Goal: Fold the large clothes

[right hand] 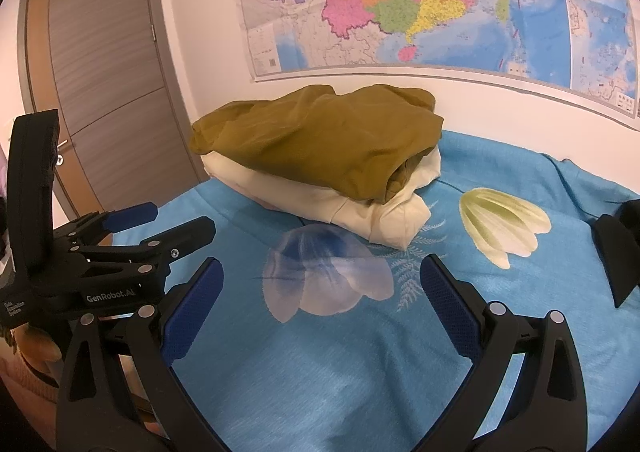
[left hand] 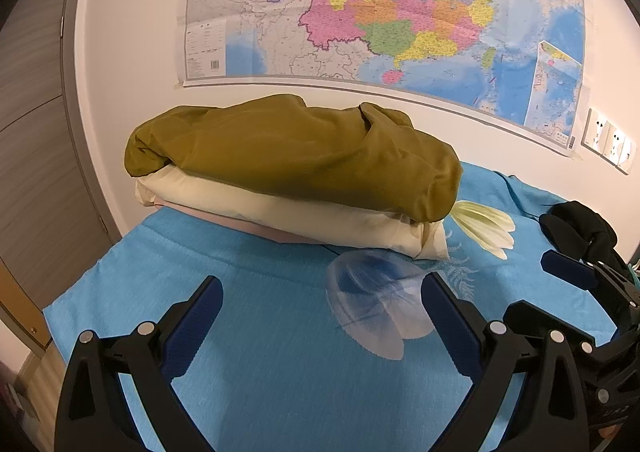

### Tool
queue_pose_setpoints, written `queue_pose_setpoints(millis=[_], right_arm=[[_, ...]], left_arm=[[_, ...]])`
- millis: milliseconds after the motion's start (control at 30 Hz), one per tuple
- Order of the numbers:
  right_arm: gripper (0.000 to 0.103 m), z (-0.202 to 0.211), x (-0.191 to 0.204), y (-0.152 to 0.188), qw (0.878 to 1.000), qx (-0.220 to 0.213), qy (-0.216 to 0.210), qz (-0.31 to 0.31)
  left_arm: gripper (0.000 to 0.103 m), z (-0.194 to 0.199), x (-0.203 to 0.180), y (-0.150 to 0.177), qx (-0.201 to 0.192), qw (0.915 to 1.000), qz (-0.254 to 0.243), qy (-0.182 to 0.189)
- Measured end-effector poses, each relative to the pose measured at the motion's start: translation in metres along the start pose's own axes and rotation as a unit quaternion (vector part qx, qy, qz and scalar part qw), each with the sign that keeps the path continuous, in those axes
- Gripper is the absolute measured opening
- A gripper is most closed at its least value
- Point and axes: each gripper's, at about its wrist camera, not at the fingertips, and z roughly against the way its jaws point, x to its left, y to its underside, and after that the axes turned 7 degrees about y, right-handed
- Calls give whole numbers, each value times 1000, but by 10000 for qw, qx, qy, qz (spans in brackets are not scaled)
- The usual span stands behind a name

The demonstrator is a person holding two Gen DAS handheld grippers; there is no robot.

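A stack of folded clothes lies on the blue bed cover near the wall: an olive-brown garment (left hand: 296, 155) on top, a cream one (left hand: 280, 215) under it, and a pink edge (left hand: 240, 226) at the bottom. The olive garment (right hand: 316, 143) and the cream one (right hand: 352, 211) also show in the right wrist view. My left gripper (left hand: 322, 292) is open and empty above the cover, short of the stack. My right gripper (right hand: 322, 272) is open and empty too. The left gripper (right hand: 156, 219) shows at the left of the right wrist view, the right gripper (left hand: 568, 264) at the right of the left wrist view.
The blue cover (left hand: 280, 352) has printed flowers (right hand: 504, 223). A wall map (left hand: 380, 11) hangs behind the bed. A grey door (right hand: 100, 83) stands at the left. Wall sockets (left hand: 608, 143) are at the right. A dark object (right hand: 616, 252) lies at the bed's right edge.
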Motion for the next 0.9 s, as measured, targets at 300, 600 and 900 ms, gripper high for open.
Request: queue_pose_setpoints(millis=[300, 600, 900], right_arm=[[97, 2, 1, 1, 10000, -17, -7, 4], [97, 2, 3, 4, 10000, 21, 7, -15], [97, 1, 4, 5, 10000, 43, -7, -13]], left_arm=[[96, 3, 0, 2, -5, 10000, 12, 5], [96, 9, 3, 6, 4, 10000, 44, -27], [96, 8, 6, 7, 26, 10000, 62, -39]])
